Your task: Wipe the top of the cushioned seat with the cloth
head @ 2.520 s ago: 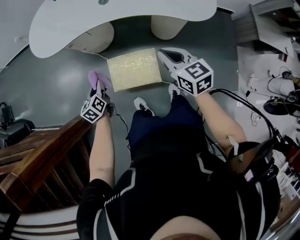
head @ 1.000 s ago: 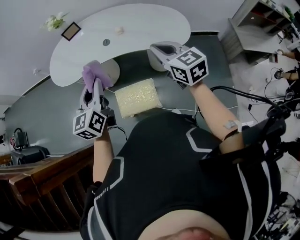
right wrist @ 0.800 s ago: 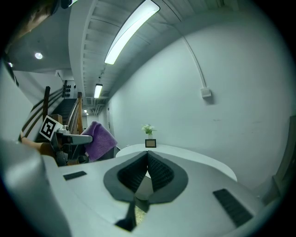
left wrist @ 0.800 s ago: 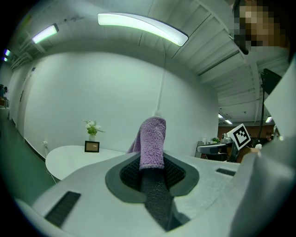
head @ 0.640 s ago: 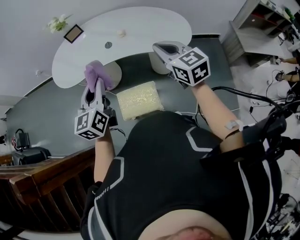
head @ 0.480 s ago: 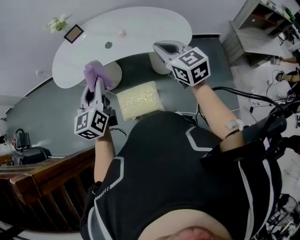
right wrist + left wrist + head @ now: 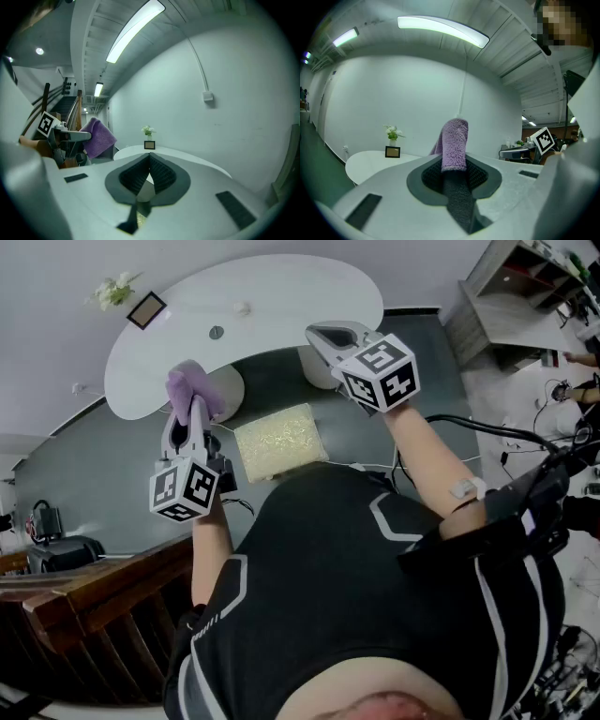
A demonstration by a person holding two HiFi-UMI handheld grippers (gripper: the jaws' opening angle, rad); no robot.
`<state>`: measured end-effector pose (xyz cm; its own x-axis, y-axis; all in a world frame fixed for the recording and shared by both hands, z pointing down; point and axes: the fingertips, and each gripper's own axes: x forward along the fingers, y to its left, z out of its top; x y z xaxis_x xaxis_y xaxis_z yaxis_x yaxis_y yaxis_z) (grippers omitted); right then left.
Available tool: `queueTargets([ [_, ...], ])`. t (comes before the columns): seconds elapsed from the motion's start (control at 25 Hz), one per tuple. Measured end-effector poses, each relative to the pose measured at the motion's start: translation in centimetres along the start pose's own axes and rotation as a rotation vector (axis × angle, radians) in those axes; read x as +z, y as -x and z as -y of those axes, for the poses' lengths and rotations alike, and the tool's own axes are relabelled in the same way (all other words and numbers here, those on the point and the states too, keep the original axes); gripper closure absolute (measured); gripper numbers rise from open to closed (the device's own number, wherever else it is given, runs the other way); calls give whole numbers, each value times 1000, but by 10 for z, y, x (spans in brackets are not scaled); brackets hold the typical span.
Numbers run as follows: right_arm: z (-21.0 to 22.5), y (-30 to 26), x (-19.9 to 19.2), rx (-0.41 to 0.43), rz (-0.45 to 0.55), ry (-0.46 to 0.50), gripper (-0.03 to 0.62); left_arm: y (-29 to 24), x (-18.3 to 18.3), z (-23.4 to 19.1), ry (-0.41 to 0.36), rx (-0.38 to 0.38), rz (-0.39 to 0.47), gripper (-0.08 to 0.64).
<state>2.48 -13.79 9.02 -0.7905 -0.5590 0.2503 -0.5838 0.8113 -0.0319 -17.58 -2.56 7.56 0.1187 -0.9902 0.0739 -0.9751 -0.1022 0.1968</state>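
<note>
The cushioned seat [image 7: 277,439] is a square yellow pad low on the dark floor, in front of the person's body. My left gripper [image 7: 191,407] is held high to the seat's left, shut on a folded purple cloth [image 7: 187,385] that sticks up past its fingertips. In the left gripper view the cloth [image 7: 454,140] stands upright out of the gripper [image 7: 455,168]. My right gripper [image 7: 325,335] is raised above and right of the seat, its tips together with nothing between them. The right gripper view shows that gripper [image 7: 149,157] and, to the left, the cloth [image 7: 99,137].
A white curved table [image 7: 253,310] stands beyond the seat, with a small plant [image 7: 111,287] and a picture frame [image 7: 146,307] on it. A wooden railing [image 7: 84,601] runs at lower left. Desks and cables [image 7: 553,381] crowd the right side.
Since 2.5 s ago the view has pulled back and both grippers have risen away from the seat, the cloth still in the left one. Over the last second almost nothing moved.
</note>
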Motion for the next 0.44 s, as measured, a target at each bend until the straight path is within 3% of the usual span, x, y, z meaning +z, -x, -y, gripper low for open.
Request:
queueTargets([
  [0.44, 4, -3, -5, -2, -25, 7, 588, -1, -1, 1, 9, 3, 8, 486],
])
